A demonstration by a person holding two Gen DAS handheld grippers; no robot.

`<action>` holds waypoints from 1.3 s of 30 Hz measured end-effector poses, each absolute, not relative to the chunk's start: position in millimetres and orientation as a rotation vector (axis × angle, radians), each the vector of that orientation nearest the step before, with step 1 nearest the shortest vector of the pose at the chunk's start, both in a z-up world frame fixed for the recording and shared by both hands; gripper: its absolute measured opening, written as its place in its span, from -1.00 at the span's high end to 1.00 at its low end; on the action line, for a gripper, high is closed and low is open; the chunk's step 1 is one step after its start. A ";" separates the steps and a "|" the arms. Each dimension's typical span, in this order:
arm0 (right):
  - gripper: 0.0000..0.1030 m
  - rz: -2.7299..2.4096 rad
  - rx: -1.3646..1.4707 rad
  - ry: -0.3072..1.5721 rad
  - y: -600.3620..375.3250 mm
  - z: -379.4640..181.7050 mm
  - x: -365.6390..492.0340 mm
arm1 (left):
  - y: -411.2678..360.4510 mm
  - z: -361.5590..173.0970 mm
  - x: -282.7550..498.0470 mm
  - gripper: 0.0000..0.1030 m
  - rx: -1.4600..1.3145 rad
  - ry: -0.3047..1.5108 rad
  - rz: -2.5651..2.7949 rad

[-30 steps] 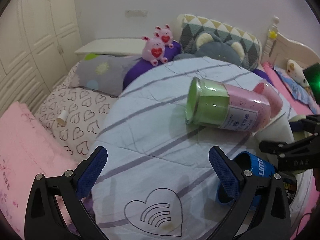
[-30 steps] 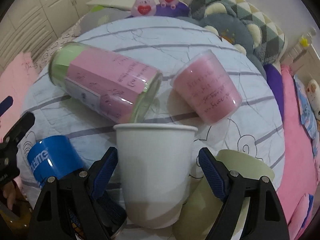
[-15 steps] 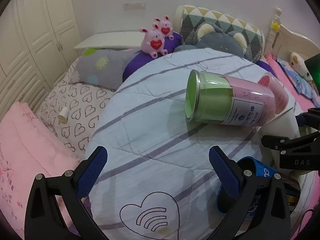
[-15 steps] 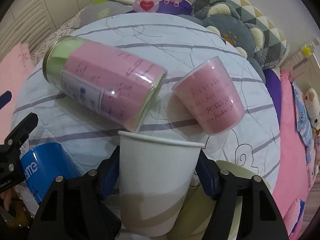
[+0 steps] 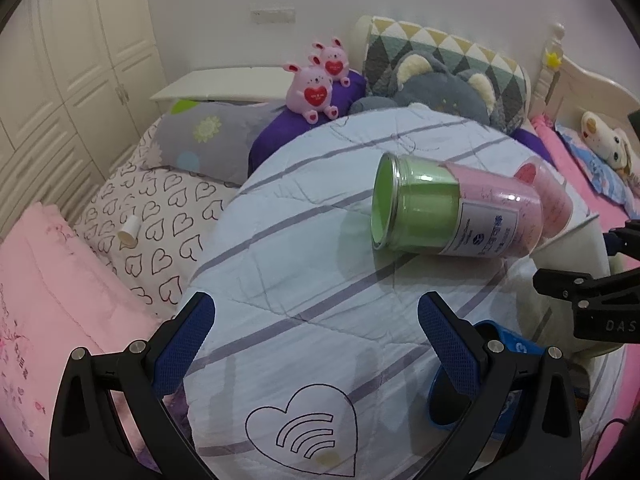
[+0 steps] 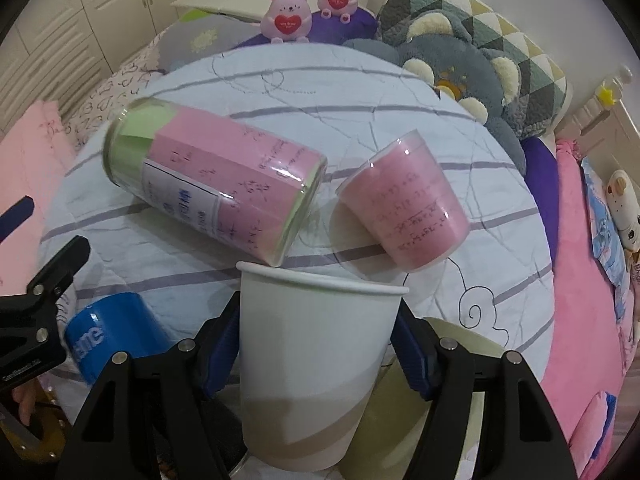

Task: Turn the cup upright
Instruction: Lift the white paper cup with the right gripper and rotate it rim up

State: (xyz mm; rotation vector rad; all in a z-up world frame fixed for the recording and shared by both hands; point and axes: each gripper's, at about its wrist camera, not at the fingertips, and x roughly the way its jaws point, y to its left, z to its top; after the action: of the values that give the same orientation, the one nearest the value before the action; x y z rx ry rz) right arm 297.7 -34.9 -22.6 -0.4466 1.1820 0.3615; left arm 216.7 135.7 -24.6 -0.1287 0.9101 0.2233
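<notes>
In the right wrist view we see the right gripper pinching a white paper cup, its blue pads pressed against both sides of the cup wall. The cup sits near the camera with its rim up and tilted a little; we cannot tell whether its base touches anything, since the bottom edge of the view cuts it off.

Just beyond the rim lies a clear jar on its side, lined with pink and green paper, its far end pointing left. To its right a small pink cup lies tilted on the striped quilt. A blue cup sits near the left, and a pale yellow cup shows behind the right finger.

In the left wrist view the left gripper has its fingers spread wide with nothing between them, over the quilt's bare near part. The jar lies further right, well apart from it. Two pink plush rabbits sit at the far side.
</notes>
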 end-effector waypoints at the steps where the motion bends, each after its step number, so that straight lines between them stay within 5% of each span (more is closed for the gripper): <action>1: -0.34 0.360 -0.449 1.174 -36.1 -19.7 296.4 | 136.5 -22.3 215.1 -0.99 -0.131 0.903 0.223; 20: -0.34 0.263 -0.325 1.061 -87.1 24.0 208.1 | 105.0 13.0 148.6 -0.99 -0.077 0.762 0.091; 36: -0.37 0.163 -0.133 1.180 -101.6 -30.4 149.5 | 87.9 -15.2 114.2 -0.99 -0.005 0.824 -0.025; 39: -0.56 0.162 -0.058 1.236 -107.6 -46.1 150.6 | 84.2 -24.7 110.2 -0.99 0.012 0.846 -0.045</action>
State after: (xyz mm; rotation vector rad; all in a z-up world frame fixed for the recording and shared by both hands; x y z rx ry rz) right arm 150.6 -107.6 -46.1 -0.0584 1.2364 0.1624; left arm 110.2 84.2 -24.7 0.0118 0.8459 -0.0451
